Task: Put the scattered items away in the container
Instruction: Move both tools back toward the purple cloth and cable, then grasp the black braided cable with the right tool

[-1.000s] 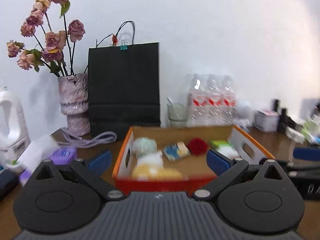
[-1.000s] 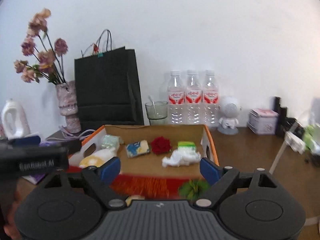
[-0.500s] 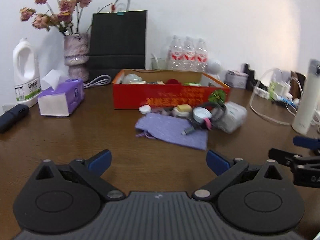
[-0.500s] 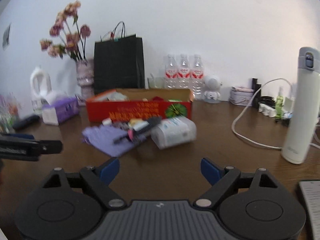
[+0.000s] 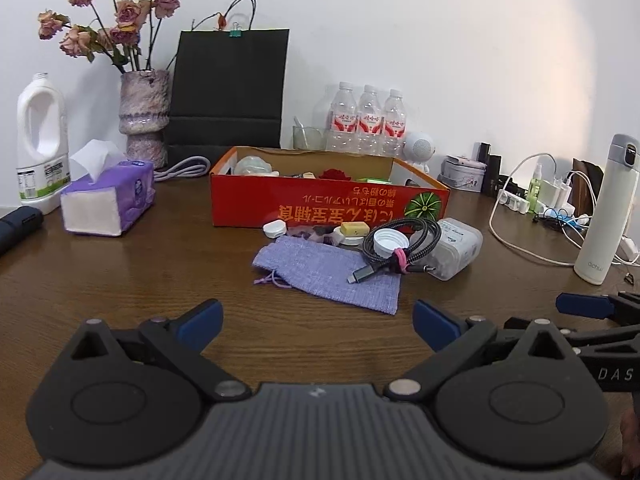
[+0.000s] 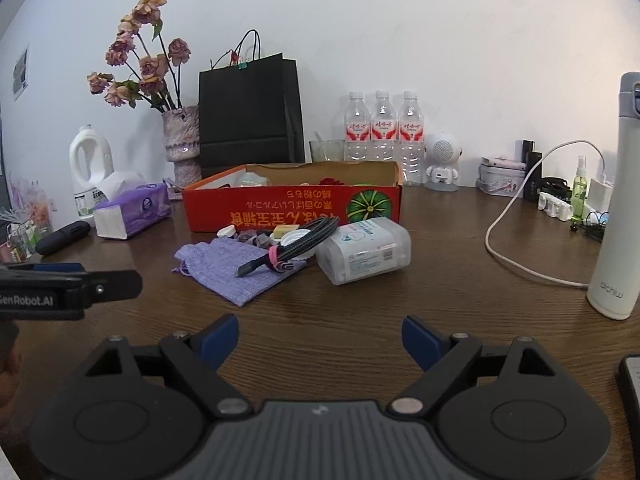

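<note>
**Even indoor light, sharp frames, heavy fisheye warp**

Both views were bright and evenly lit, soft and diffuse. White wall (image 5: 440, 40) showed a faint warm patch at right in the left view. Shadows were weak, just short ones under items on the counter (image 6: 360, 312). No motion blur; focus was crisp centrally. Corners vignetted black, edges bowed; thermos (image 6: 624, 200) leaned with distortion.

Bare wooden table (image 5: 132, 280) lies directly ahead of both tongs up to the purple pouch (image 5: 332, 272). Beyond it, a coiled cable (image 5: 400, 246), a bottle cap (image 5: 386, 240) and a clear plastic pack (image 6: 366, 254) crowd the front wall of the red box (image 5: 320, 204). Far right, a white flask (image 6: 618, 200) and a white cord (image 6: 520, 236) block the way.
</note>
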{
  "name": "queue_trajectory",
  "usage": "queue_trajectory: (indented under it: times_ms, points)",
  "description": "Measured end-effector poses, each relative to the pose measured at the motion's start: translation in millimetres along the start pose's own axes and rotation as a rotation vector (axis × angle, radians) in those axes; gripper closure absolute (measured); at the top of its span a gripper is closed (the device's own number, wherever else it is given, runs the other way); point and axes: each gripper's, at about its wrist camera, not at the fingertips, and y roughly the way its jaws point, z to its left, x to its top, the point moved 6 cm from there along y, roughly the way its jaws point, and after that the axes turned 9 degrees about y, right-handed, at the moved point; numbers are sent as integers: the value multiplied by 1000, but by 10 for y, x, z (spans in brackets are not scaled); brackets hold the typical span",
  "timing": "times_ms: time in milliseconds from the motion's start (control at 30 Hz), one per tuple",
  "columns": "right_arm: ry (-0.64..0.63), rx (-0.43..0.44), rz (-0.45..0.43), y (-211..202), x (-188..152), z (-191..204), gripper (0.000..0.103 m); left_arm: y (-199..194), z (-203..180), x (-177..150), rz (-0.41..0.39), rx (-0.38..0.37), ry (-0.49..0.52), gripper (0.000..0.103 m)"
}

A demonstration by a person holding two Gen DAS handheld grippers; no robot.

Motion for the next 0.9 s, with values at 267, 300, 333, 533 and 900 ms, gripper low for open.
queue_trajectory:
  times_ms: [267, 300, 333, 533, 900]
  points:
    - [50, -19, 45, 312, 324, -64, 14, 533, 31, 343, 37, 11, 44, 0]
    - [61, -23, 63, 366, 371, -88, 14, 604, 46, 403, 35, 15, 57, 0]
    - [72, -20, 73, 415, 421, -108, 16, 679, 66, 454, 37, 19, 66, 0]
    - [24, 8, 56, 755, 754, -39, 36, 1078, 239, 619, 69, -12, 44, 8]
    - [-94, -8, 134, 1617, 1107, 129, 52, 1367, 87, 609, 74, -161, 97, 22]
